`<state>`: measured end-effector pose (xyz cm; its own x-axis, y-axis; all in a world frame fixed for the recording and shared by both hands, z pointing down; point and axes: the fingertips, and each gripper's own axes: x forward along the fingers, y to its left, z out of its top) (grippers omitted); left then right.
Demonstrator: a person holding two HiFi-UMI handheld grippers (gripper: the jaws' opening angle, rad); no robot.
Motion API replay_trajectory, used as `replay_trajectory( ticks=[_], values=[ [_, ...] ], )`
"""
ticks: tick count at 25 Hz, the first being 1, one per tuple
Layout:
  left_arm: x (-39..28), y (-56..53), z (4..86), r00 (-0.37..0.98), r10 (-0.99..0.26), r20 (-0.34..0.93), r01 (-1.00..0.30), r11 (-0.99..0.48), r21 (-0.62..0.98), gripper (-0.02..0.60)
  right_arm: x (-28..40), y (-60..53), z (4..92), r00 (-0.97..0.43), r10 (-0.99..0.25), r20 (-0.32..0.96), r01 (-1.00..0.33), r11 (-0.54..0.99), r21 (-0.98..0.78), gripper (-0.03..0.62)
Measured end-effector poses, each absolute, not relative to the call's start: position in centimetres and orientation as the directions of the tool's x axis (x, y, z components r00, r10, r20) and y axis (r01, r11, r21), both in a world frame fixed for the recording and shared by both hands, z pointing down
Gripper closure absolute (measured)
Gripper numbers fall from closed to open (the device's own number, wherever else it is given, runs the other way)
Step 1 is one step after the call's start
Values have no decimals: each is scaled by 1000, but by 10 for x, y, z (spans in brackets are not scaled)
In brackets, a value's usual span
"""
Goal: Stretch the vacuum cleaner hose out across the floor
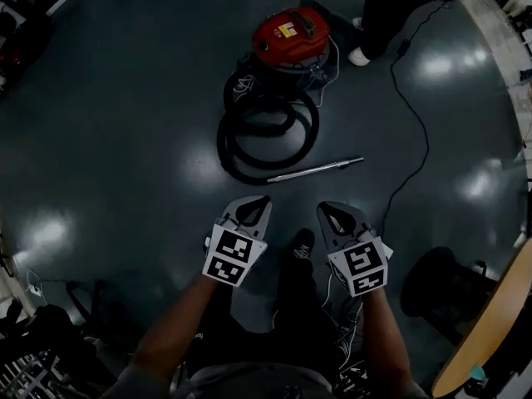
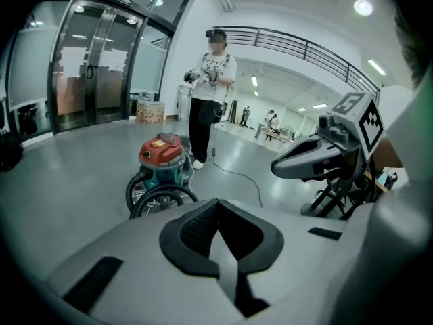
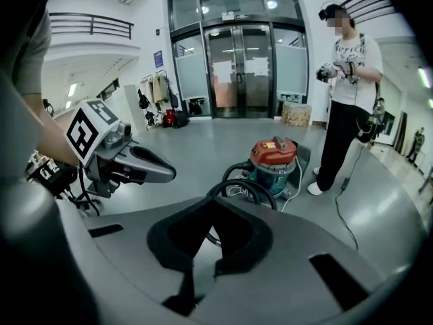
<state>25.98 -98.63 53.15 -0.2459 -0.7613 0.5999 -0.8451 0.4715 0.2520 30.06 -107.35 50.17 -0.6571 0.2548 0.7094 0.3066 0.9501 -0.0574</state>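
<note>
Head view first, Mia: where is the hose (image 1: 224, 144)?

Coiled in black loops on the grey floor (image 1: 125, 123), Tom, right against the vacuum cleaner (image 1: 291, 33), on the side of it nearer the camera. It is not stretched out at all.

And the metal wand (image 1: 316, 169)?

It lies flat on the far side of the coil from the vacuum cleaner. One end meets the outer loop and the other points away to the right.

What about the two claws?

The left gripper (image 1: 259, 202) and the right gripper (image 1: 330, 210) hang side by side, farther from the vacuum cleaner than the wand is. Both are clear of the hose and the wand. In the left gripper view the jaws are pressed together with nothing between them. The right gripper view shows the same: jaws closed, empty, with the coil and the red-topped body in sight beyond them.

Anything else close to the vacuum cleaner?

A person (image 1: 391, 7) in dark trousers and white shoes stands just beside it, on its right in the head view. A thin black cable (image 1: 426, 140) trails from there over the floor, passing to the right of the vacuum cleaner and running toward the camera.
</note>
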Motion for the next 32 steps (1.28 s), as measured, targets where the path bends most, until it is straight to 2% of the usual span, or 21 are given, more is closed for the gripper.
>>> replay_trajectory(
  ticks=[5, 10, 14, 19, 20, 21, 22, 24, 25, 32],
  values=[
    [238, -975, 656, -290, -707, 644, -796, 552, 248, 574, 273, -1064, 647, -576, 295, 762, 414, 910, -40, 588],
    [242, -967, 768, -298, -674, 676, -754, 601, 267, 574, 274, -1057, 781, -494, 351, 796, 503, 862, -68, 588],
    [242, -964, 841, -298, -656, 693, -710, 638, 299, 574, 285, -1052, 895, -362, 426, 829, 634, 764, -116, 588],
    [254, -960, 939, -323, -627, 709, -647, 693, 318, 574, 287, -1066, 1010, -276, 412, 868, 715, 691, -101, 586],
    [256, -959, 957, -329, -620, 712, -630, 706, 324, 574, 284, -1068, 1029, -269, 403, 875, 726, 681, -90, 567],
    [257, -957, 974, -331, -612, 718, -620, 715, 323, 574, 280, -1069, 1047, -260, 394, 882, 742, 666, -79, 510],
    [258, -957, 990, -333, -603, 725, -617, 721, 317, 574, 276, -1069, 1064, -245, 385, 890, 763, 643, -68, 498],
    [258, -958, 1019, -330, -591, 736, -618, 725, 304, 574, 271, -1069, 1095, -204, 363, 909, 814, 579, -49, 405],
    [259, -959, 1031, -326, -590, 739, -614, 727, 309, 574, 270, -1071, 1108, -181, 346, 921, 841, 539, -37, 382],
    [257, -963, 1089, -299, -592, 748, -516, 760, 395, 572, 254, -1074, 1156, -72, 300, 951, 966, 259, -9, 373]
  ],
)
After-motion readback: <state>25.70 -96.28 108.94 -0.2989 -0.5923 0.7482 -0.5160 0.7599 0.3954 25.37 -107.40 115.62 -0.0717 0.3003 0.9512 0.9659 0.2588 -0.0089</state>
